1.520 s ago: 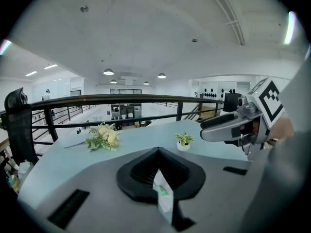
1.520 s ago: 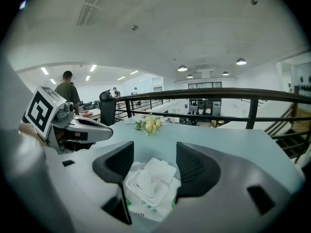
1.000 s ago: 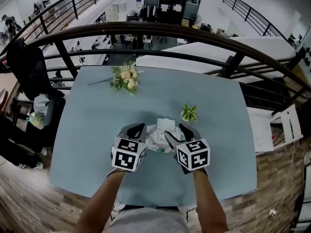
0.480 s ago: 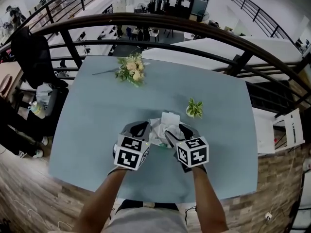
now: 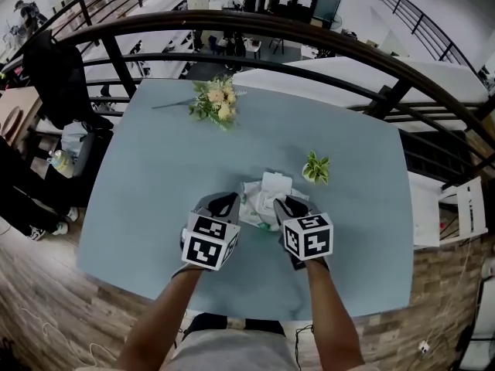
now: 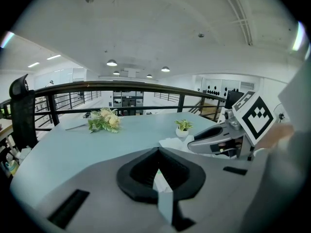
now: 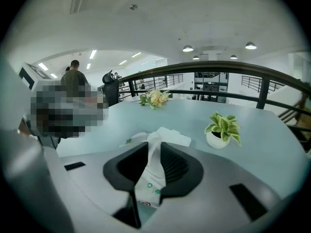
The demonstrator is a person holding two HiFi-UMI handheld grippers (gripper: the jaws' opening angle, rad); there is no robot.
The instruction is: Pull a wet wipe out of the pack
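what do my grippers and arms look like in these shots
The left gripper and right gripper share one design: smooth light grey shells with black ribbed jaws. Each carries a white cube printed with black square markers. No cables show. The forearms have no sleeves; a grey top shows below them.

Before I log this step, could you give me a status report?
Left gripper shut on wet wipe pack edge. Right gripper just closed on the pack's white printed material. Potted plant nearby, clear of both.
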